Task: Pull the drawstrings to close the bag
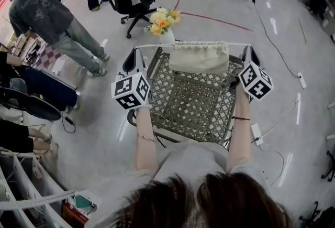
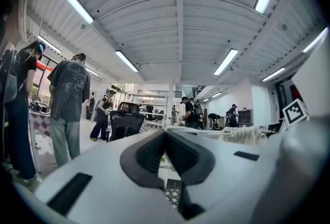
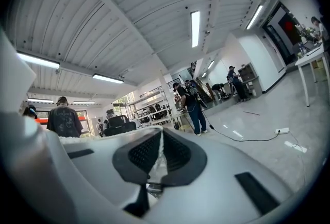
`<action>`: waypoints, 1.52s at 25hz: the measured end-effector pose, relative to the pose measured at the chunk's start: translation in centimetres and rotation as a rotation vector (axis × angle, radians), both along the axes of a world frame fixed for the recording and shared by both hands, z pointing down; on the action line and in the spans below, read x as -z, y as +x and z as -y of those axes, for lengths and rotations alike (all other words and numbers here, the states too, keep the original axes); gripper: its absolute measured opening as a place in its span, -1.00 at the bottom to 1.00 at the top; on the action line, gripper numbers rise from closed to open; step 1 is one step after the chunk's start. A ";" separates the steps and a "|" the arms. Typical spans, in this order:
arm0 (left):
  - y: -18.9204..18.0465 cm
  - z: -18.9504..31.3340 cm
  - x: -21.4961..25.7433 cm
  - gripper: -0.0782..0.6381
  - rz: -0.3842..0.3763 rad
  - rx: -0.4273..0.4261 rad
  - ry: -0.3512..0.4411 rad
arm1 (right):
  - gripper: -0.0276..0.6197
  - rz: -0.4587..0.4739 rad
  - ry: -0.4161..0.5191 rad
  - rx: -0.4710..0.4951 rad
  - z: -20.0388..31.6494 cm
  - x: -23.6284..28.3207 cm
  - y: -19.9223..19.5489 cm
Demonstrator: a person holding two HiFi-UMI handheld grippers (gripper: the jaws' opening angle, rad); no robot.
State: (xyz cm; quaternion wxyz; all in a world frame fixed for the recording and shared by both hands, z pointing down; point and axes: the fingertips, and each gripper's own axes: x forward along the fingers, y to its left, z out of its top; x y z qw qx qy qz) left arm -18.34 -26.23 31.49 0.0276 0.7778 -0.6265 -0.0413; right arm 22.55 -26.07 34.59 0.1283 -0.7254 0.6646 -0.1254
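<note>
Cream cloth drawstring bag (image 1: pixel 199 57) hangs over the grey metal lattice table (image 1: pixel 193 104), its white cord (image 1: pixel 157 44) taut between left gripper (image 1: pixel 138 52) and right gripper (image 1: pixel 249 51) (both clamped shut on it), apparently held wide apart to cinch the mouth.

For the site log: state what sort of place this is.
Probably a large open workshop or lab hall: a ribbed ceiling with strip lights, a power cable trailing across the hard floor, and several people busy at separate stations.
</note>
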 end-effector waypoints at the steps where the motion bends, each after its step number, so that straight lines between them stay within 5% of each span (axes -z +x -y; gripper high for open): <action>1: 0.0 0.0 0.1 -0.71 0.000 0.000 0.001 | -0.84 0.001 0.001 -0.004 0.0 0.1 0.1; 38: -0.1 -0.7 0.4 -0.71 0.007 0.008 0.014 | -0.84 0.031 -0.002 -0.054 -0.8 -0.1 2.0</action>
